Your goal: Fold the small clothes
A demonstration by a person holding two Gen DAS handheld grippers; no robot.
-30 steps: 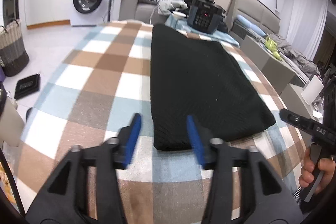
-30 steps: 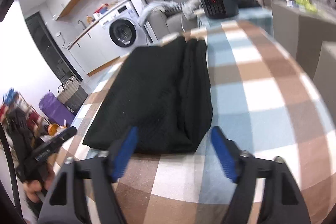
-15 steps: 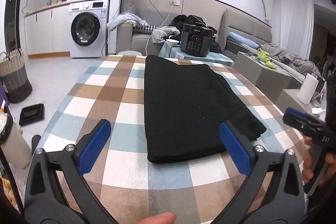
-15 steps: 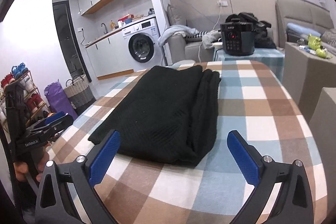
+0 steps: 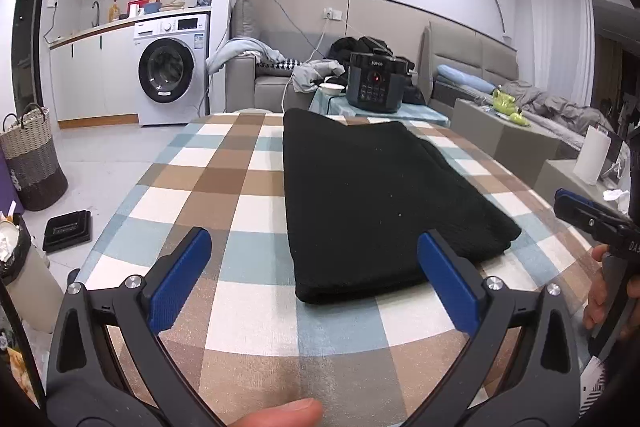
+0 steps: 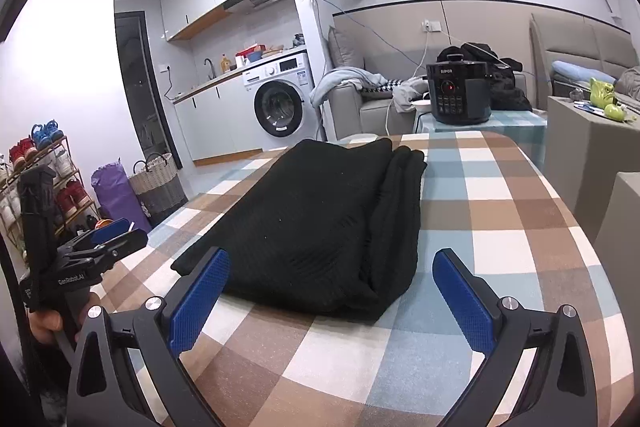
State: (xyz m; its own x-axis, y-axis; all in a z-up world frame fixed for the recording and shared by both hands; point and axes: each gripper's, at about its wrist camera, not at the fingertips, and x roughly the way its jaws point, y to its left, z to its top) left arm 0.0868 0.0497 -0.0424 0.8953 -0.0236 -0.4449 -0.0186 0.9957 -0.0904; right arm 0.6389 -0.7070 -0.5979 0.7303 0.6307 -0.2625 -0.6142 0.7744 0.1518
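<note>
Though folded, black garment (image 5: 372, 203) hides its type.

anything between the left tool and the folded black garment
Nothing: only bare checked tablecloth lies between the open left tool and the folded black garment, as the left wrist view shows.

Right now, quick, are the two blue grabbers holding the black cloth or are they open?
Left gripper: open wide, holding nothing.
Right gripper: open wide, holding nothing.
The folded black cloth lies free on the checked tablecloth.
</note>
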